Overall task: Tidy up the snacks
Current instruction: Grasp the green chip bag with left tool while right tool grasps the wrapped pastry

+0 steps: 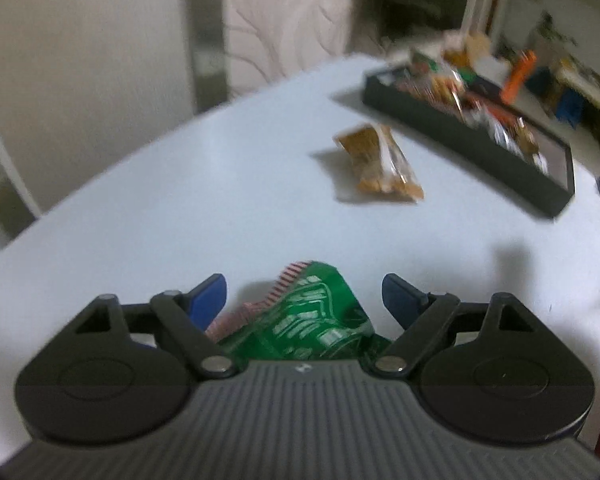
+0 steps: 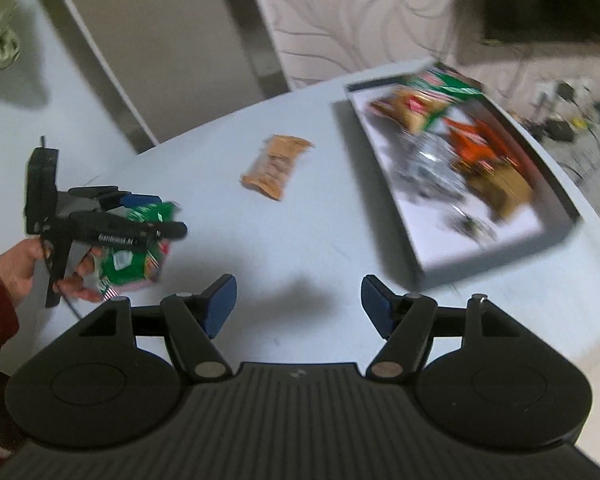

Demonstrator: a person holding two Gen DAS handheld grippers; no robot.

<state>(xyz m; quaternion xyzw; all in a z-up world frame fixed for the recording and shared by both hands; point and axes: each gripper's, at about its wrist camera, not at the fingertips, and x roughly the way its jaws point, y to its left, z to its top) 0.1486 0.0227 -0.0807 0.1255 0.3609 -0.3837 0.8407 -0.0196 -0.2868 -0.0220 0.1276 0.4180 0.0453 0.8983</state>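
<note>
1. You have a pale blue-white table [image 2: 300, 240] under everything.
2. On it lies your orange snack packet [image 2: 276, 166], apart from the black box [image 2: 556, 236] of snacks.

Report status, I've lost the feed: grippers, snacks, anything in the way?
Left gripper open around green snack packet. Right gripper open, empty. Orange packet loose on table; path to box clear.

Green packet [image 1: 316, 316] with red-white striped edge, orange-brown packet [image 1: 380, 164], black box [image 1: 460, 136], pale-blue table [image 1: 180, 200].
</note>
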